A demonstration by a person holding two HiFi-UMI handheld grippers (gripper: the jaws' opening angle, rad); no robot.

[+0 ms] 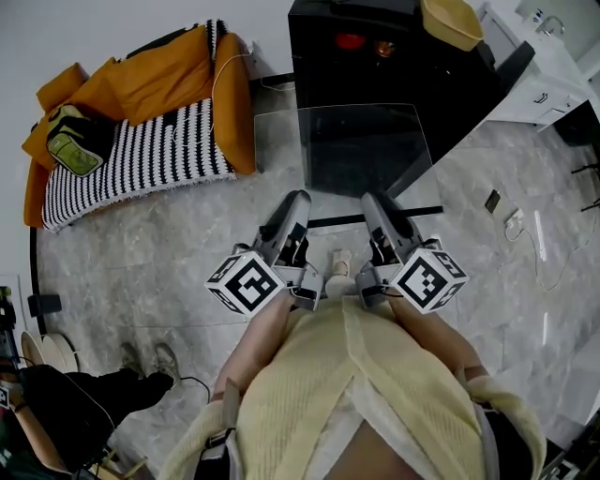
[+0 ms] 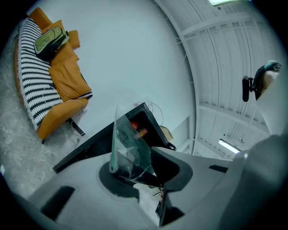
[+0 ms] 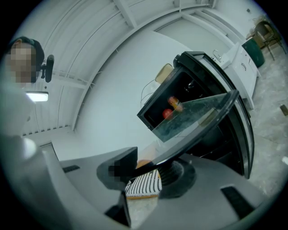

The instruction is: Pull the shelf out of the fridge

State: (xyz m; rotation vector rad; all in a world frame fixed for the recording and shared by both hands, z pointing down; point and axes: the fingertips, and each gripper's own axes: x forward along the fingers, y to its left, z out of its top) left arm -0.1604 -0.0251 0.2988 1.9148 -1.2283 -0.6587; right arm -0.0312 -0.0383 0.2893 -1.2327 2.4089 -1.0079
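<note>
A clear glass shelf [image 1: 342,150] hangs level in front of the open black fridge [image 1: 375,56], outside its cavity. Both grippers hold its near edge. My left gripper [image 1: 298,201] is shut on the left part of that edge, and my right gripper [image 1: 373,201] on the right part. In the left gripper view the glass shelf [image 2: 129,143] stands on edge, clamped in my left gripper [image 2: 135,173]. The right gripper view shows the shelf [image 3: 193,117] running out from my right gripper [image 3: 155,167] towards the fridge [image 3: 202,81]. Red items [image 1: 350,41] sit inside the fridge.
The fridge door [image 1: 473,103] stands open to the right. A yellow bowl [image 1: 452,21] sits on top of the fridge. An orange sofa [image 1: 141,131] with a striped cover and a green bag [image 1: 75,141] is at the left. A white cabinet [image 1: 553,75] and floor cables [image 1: 534,234] lie to the right.
</note>
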